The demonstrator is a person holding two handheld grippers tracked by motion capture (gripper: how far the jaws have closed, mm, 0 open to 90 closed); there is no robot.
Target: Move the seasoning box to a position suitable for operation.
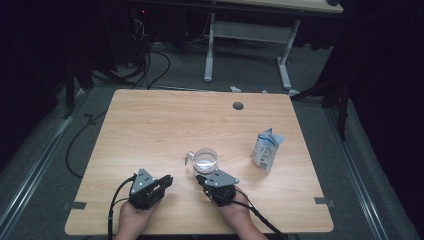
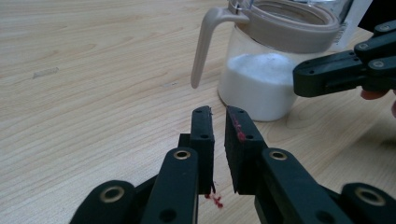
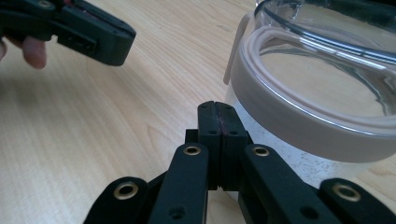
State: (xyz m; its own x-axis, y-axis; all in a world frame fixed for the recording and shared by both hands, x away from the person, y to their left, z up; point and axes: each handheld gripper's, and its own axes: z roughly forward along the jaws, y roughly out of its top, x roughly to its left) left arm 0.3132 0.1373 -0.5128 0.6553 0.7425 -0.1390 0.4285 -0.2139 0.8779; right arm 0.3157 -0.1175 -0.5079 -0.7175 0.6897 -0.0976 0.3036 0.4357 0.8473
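Looks like the approach step: right tongs [image 1: 201, 178] shut beside the jar [image 1: 205, 161], left tongs [image 1: 167, 181] barely apart, empty; next they need opening.

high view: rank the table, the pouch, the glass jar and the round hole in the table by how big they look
1. table, far the largest
2. pouch and glass jar: look about alike, so I won't rank them; the pouch looks slightly taller
3. round hole, smallest
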